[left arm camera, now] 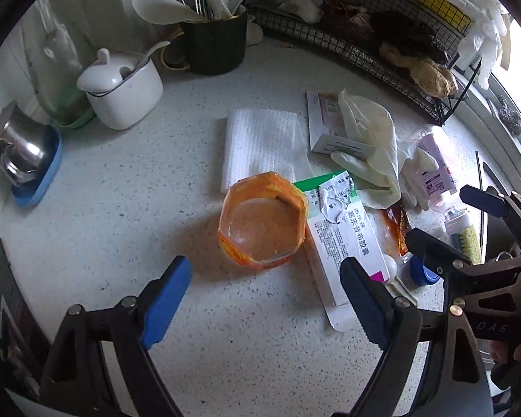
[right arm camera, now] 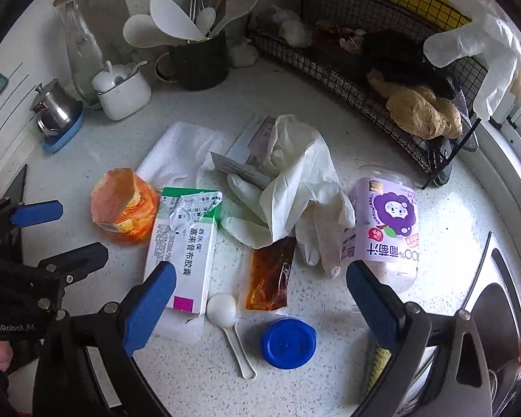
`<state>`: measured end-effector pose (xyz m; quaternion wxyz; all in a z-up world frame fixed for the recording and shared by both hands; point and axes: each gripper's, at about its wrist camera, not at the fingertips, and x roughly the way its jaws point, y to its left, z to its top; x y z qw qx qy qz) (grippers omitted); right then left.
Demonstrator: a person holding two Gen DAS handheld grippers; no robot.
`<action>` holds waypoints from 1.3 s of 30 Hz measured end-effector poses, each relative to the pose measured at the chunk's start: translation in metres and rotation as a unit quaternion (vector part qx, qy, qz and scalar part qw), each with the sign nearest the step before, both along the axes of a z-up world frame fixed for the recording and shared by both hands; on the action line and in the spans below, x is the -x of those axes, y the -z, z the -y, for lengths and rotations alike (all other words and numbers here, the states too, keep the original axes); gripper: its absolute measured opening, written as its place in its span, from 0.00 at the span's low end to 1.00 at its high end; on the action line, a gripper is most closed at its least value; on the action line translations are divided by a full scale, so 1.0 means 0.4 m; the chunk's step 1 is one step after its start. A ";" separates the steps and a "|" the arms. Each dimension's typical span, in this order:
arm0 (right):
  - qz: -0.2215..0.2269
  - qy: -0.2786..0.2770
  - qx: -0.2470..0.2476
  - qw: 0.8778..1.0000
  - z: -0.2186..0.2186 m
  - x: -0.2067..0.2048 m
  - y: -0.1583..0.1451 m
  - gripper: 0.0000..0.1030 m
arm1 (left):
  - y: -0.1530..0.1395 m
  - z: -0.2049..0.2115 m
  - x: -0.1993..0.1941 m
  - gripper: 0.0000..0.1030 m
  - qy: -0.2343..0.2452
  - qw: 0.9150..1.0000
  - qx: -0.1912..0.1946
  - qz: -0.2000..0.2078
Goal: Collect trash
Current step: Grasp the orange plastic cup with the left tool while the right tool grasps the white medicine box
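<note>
Both grippers hung spread and empty over the counter [right arm camera: 330, 365]. The left gripper [left arm camera: 265, 286] was just short of the orange cup [left arm camera: 262, 220]; the right gripper [right arm camera: 260, 286] was above the sauce packet [right arm camera: 269, 278] (box [right arm camera: 182, 253] and bottle [right arm camera: 382, 229] on either side), spoon [right arm camera: 225, 316] and blue cap [right arm camera: 288, 342] nearby.

Glossy orange plastic cup [left arm camera: 263, 220], speckled stone-look counter [left arm camera: 121, 208] (matt), shiny metal pot [left arm camera: 17, 146].

Cup [right arm camera: 123, 205]: at nine o'clock of the heap, touching the box [right arm camera: 182, 246].
Gloves [right arm camera: 295, 187]: twelve o'clock, draped over cartons.
Bottle [right arm camera: 385, 229]: three o'clock, lying down.
Sachet [right arm camera: 271, 278]: centre, below the gloves.
Spoon [right arm camera: 225, 316], cap [right arm camera: 288, 343]: six o'clock, side by side.
</note>
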<state>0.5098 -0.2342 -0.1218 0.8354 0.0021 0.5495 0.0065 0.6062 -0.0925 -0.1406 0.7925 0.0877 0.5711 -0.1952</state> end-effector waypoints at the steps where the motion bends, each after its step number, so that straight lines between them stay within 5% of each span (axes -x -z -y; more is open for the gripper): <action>1: -0.003 0.008 0.000 1.000 0.001 -0.007 0.007 0.96 | 0.011 0.003 -0.014 0.84 0.007 1.000 0.000 -0.002; 6: -0.020 0.047 -0.010 0.999 0.012 -0.033 0.034 0.96 | 0.053 0.022 -0.072 0.83 0.043 0.999 -0.004 -0.005; 8: -0.025 0.056 -0.010 0.998 0.014 -0.039 0.039 0.96 | 0.060 0.025 -0.085 0.77 0.049 0.999 0.000 -0.004; 10: -0.027 0.061 -0.009 0.998 0.013 -0.040 0.036 0.96 | 0.063 0.021 -0.094 0.58 0.045 0.999 0.000 -0.002; 15: -0.027 0.055 -0.011 0.998 -0.006 -0.049 0.024 0.96 | 0.048 -0.008 -0.094 0.56 0.039 0.999 0.012 0.016; 20: -0.024 0.028 -0.025 0.999 -0.057 -0.078 0.009 0.96 | 0.019 -0.066 -0.082 0.55 -0.004 0.999 0.001 0.046; 27: -0.045 -0.008 -0.040 0.998 -0.112 -0.103 0.025 0.96 | 0.025 -0.146 -0.048 0.54 -0.065 0.997 -0.010 0.030; 39: -0.089 -0.087 -0.072 0.990 -0.144 -0.152 0.101 0.96 | 0.027 -0.136 0.042 0.54 -0.163 0.984 -0.062 0.038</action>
